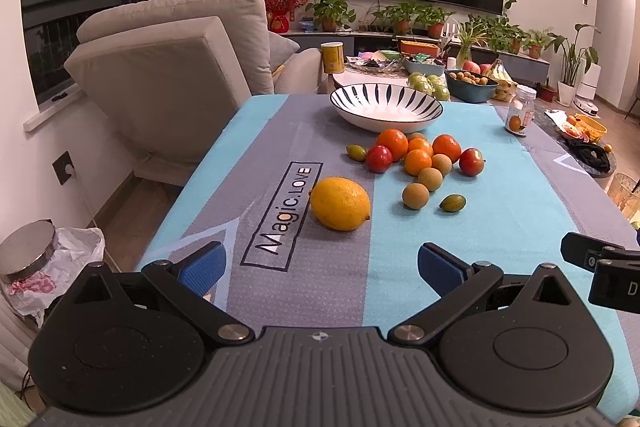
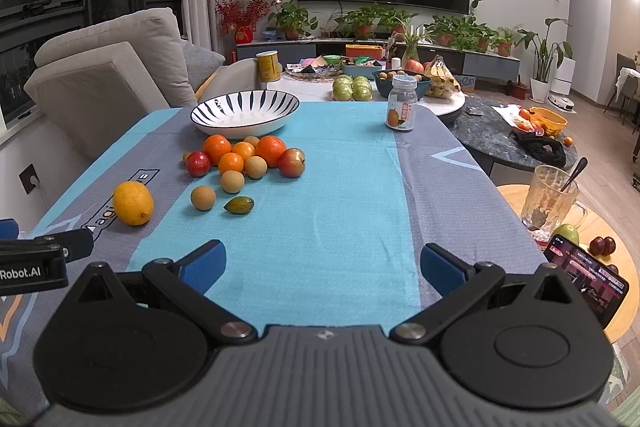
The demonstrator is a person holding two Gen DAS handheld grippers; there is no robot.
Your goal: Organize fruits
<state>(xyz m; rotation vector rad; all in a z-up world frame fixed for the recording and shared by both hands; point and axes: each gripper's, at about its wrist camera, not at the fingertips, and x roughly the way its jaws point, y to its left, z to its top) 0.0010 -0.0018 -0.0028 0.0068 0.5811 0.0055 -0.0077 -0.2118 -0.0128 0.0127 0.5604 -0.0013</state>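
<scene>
A yellow lemon (image 1: 340, 203) lies on the blue-grey tablecloth (image 1: 460, 247), nearest my left gripper (image 1: 320, 269), which is open and empty. Behind it sits a cluster of oranges (image 1: 393, 143), red apples (image 1: 379, 159), tan round fruits (image 1: 416, 196) and small green fruits (image 1: 452, 203). An empty striped white bowl (image 1: 386, 105) stands at the table's far side. In the right wrist view the lemon (image 2: 133, 203), the cluster (image 2: 244, 157) and the bowl (image 2: 245, 113) lie to the left of my right gripper (image 2: 322, 269), which is open and empty over the cloth (image 2: 340, 195).
A small jar (image 2: 401, 103) stands at the table's far right. A grey sofa (image 1: 168, 67) is to the left. A side table to the right holds a glass mug (image 2: 550, 203) and a phone (image 2: 588, 277). A cluttered coffee table (image 2: 452, 103) lies beyond.
</scene>
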